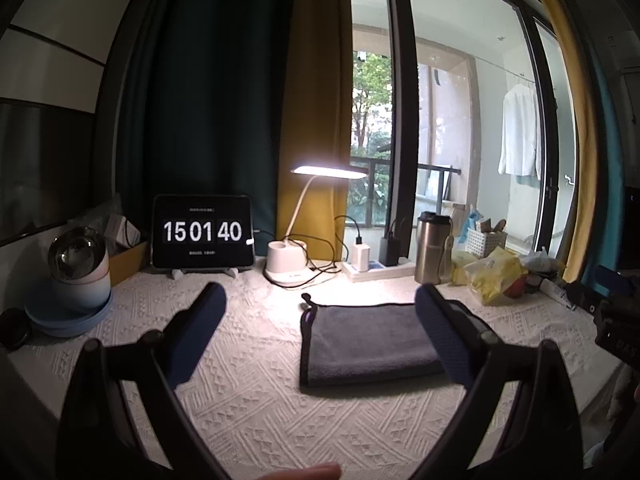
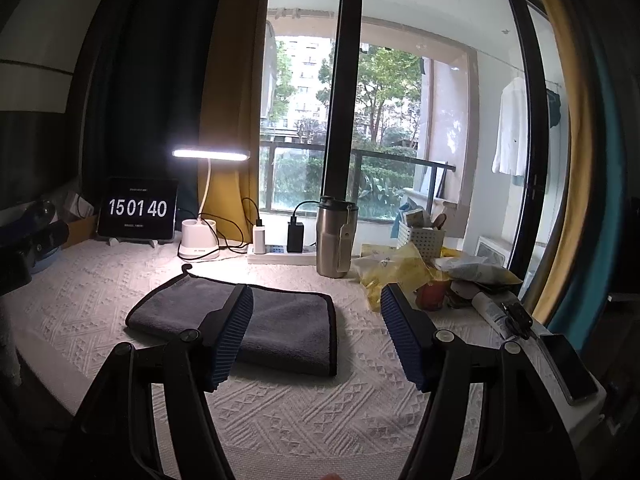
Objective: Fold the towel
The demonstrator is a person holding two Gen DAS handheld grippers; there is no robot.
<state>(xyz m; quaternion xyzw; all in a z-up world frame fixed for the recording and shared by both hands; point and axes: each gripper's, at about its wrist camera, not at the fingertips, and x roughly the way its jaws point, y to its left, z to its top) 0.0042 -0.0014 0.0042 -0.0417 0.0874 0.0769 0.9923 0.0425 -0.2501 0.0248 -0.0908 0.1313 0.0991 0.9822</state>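
Lamplit white-clothed table (image 2: 280, 408): the grey towel (image 2: 280, 324) lies folded at centre, our left tongs (image 1: 320, 320) and right tongs (image 2: 316, 324) wide and empty; we'd pinch its 3 o'clock edge squarely.

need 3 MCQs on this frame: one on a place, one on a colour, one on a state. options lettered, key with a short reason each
1. Where does the towel lie?
A. on the white textured tablecloth
B. over the desk lamp
C. in the white basket

2. What colour is the towel?
A. yellow
B. dark grey with black edging
C. white

3. How do the jaws of the left gripper and right gripper stand?
A. both shut on the towel
B. one open, one shut
C. both open, holding nothing

Key: 1 A, it rests flat on the cloth in front of the lamp; 2 B, grey pile with dark border; 3 C, wide gaps in both wrist views.
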